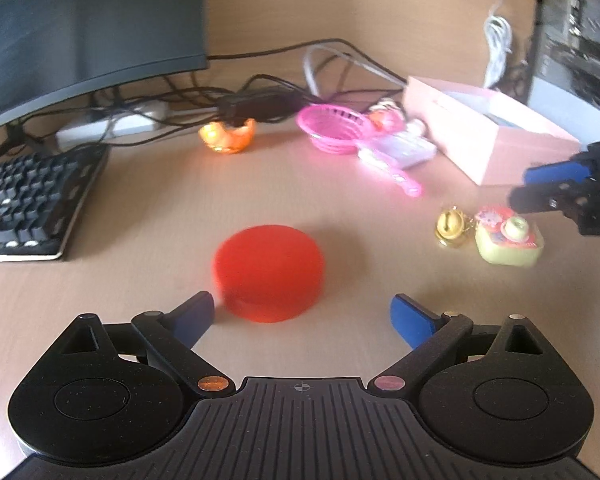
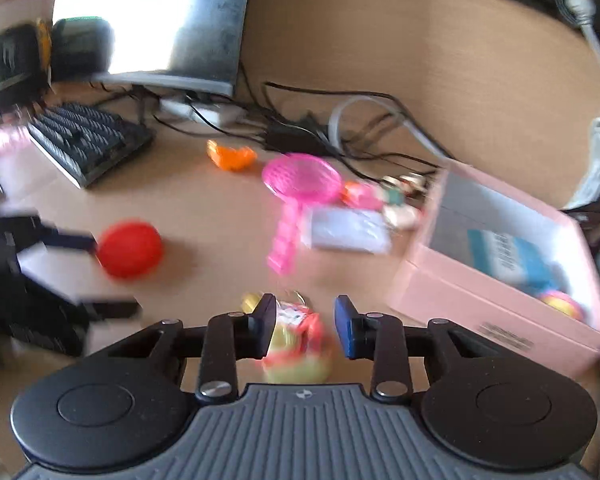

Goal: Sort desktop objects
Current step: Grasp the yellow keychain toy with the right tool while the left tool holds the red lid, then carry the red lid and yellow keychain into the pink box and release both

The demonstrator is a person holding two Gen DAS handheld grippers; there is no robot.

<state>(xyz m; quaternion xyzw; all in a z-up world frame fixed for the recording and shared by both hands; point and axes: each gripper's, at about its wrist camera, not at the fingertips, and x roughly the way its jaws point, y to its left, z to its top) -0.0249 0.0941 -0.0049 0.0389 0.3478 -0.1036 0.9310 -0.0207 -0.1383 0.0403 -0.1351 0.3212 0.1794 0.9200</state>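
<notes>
A red puck-shaped disc [image 1: 269,273] lies on the desk just ahead of my open left gripper [image 1: 302,312], between its blue fingers and near the left one. It also shows in the right wrist view [image 2: 131,249]. My right gripper [image 2: 306,322] is open around a yellow-green toy with a pink top [image 2: 298,346], which lies on the desk between the fingers, apart from the pads. That toy [image 1: 508,236] and a gold bell [image 1: 451,229] show in the left wrist view under the right gripper [image 1: 540,188]. A pink box [image 2: 496,280] stands open at the right.
A pink strainer with handle [image 2: 300,184], an orange toy [image 2: 232,156], a clear packet [image 2: 346,228] and small figures lie at the back. A keyboard [image 1: 28,200], monitor [image 1: 80,20] and tangled cables [image 1: 260,96] fill the left and rear.
</notes>
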